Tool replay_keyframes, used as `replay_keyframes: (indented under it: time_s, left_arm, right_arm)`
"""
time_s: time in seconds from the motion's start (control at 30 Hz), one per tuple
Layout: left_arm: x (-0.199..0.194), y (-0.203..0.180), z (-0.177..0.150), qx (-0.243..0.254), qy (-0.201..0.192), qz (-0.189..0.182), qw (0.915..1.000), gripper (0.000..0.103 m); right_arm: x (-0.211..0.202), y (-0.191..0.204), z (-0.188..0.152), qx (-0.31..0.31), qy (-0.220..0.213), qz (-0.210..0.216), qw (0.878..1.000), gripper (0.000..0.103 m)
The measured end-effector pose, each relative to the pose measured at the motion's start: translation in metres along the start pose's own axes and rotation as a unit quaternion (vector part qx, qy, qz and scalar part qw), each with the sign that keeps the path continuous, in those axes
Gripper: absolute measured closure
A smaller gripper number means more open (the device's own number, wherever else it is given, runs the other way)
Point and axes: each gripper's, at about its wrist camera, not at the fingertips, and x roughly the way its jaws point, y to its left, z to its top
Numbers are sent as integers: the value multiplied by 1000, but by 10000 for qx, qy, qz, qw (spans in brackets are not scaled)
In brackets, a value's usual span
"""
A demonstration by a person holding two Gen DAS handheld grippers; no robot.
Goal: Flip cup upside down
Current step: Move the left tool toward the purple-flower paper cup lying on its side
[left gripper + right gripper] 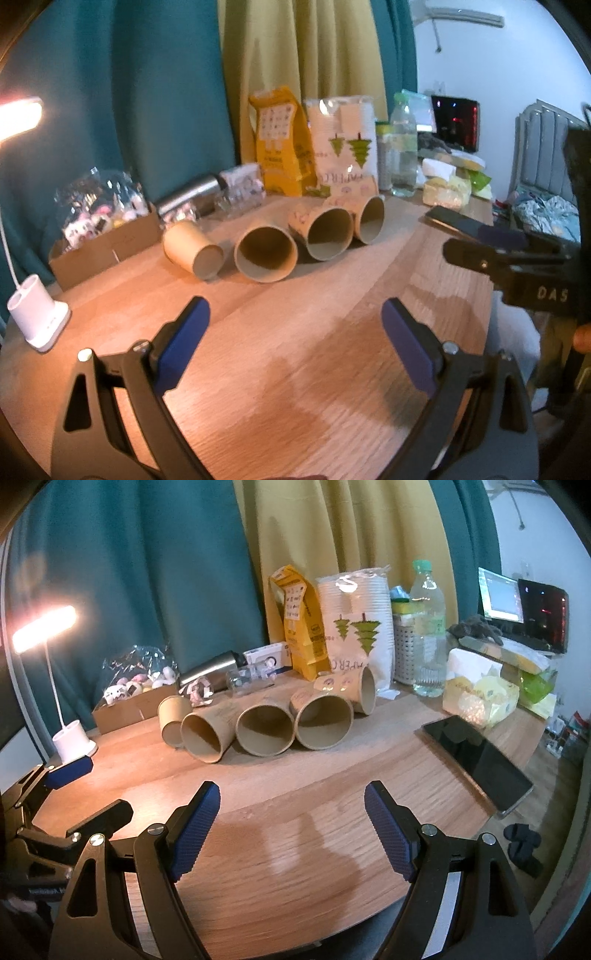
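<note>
Fingers [199, 827] on both grippers gape wide, holding nothing. Approach stage, probably; the cups [264, 731] lie sideways on the table [295, 849], so next up is grabbing one.

tan paper cups [266, 731], wood-grain table [295, 867]; teal curtain [147, 572], mustard curtain [332, 528]; blue ribbed gripper pads [194, 834]

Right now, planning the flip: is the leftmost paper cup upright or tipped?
Upside down. In the right wrist view the leftmost cup stands apart, wider end on the table, while its neighbour lies sideways, mouth open toward the camera.

Both wrist views low, facing cups [266, 254].
</note>
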Motion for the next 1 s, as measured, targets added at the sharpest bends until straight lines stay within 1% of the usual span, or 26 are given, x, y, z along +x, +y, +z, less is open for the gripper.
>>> replay_keyframes:
  time_s: [0.1, 0.2, 0.3, 0.37, 0.53, 0.6, 0.7, 0.8, 0.87, 0.97, 1.0]
  left_arm:
    - [16, 1, 23, -218, 420, -107, 9988, 8]
    - [36, -3, 48, -397, 862, -304, 9950, 8]
    - [55, -16, 70, -439, 1120, -432, 9918, 8]
    - [68, -28, 86, -451, 1218, -490, 9903, 8]
    - [105, -55, 123, -372, 1547, -516, 9859, 8]
    - [128, -64, 137, -459, 1812, -580, 9807, 8]
    - [157, -73, 153, -574, 2082, -598, 9746, 8]
    - [187, -81, 167, -673, 2335, -602, 9681, 8]
    - [204, -86, 172, -658, 2491, -563, 9646, 8]
    - [231, -89, 174, -735, 2802, -460, 9560, 8]
    - [240, -89, 173, -805, 2950, -454, 9510, 8]
  right_arm:
    - [2, -14, 4, 144, -2, 6, 9999, 20]
    - [3, -30, 8, 203, -22, -15, 9998, 20]
    - [4, -47, 14, 249, -48, -50, 9997, 20]
    - [5, -58, 18, 252, -62, -86, 9996, 20]
    - [18, -83, 29, 272, -53, -26, 9996, 20]
    - [26, -93, 33, 285, -31, 14, 9996, 20]
    - [38, -108, 42, 316, 7, 57, 9995, 20]
    - [44, -121, 51, 377, -67, 124, 9992, 20]
    - [46, -132, 58, 432, -146, 149, 9988, 20]
    - [47, -146, 66, 533, -251, 211, 9980, 20]
    - [47, -151, 67, 557, -275, 228, 9978, 20]
